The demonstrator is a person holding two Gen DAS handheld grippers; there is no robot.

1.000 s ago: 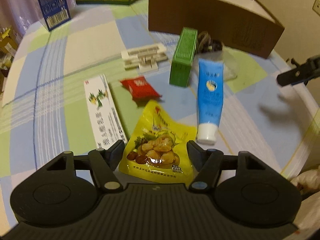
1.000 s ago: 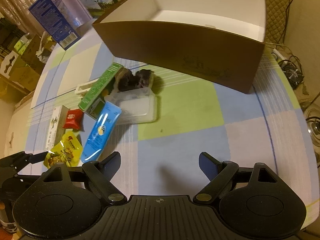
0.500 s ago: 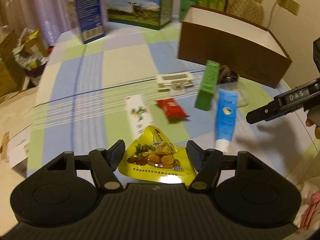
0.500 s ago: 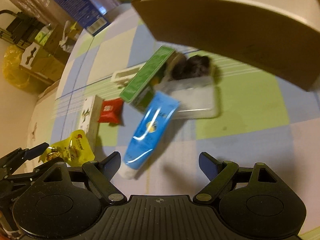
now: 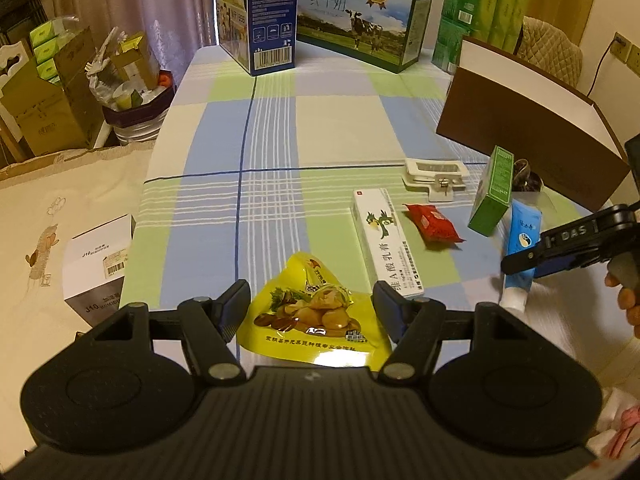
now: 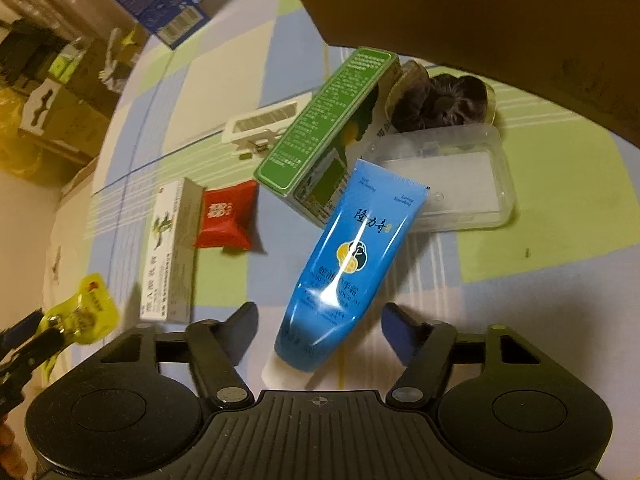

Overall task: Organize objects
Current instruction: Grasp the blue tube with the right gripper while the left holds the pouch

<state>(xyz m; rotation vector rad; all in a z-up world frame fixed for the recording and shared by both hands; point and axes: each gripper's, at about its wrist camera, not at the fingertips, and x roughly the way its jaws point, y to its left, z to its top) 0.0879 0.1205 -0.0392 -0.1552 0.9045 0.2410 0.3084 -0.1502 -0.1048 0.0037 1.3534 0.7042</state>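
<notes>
Both of our grippers sit low over the checked tablecloth, each lined up on one item. We judge this is the reach before a pick, since neither touches anything yet.

Left gripper: fingers spread wide, nothing held. The yellow snack pouch lies flat between them, near the table edge closest to us, so a straight close would catch its sides.

Right gripper: also wide apart and empty. The blue tube lies between its fingers, white cap toward us, crimped end resting on the clear plastic case. In the left view, this gripper's dark fingers hang over the tube's lower half.

The other loose items are in a rough row: white carton, red sachet, green box tipped up on its side, and a white clip farther back.

Containers: the brown box stands open behind the row, presumably the place for sorted items. We see only its outer wall and rim, so we cannot tell what is inside. The clear case appears closed with a pale insert; the dark scrunchie-like bundle sits beside it, possibly partly on it, since the view is blurred.
</notes>
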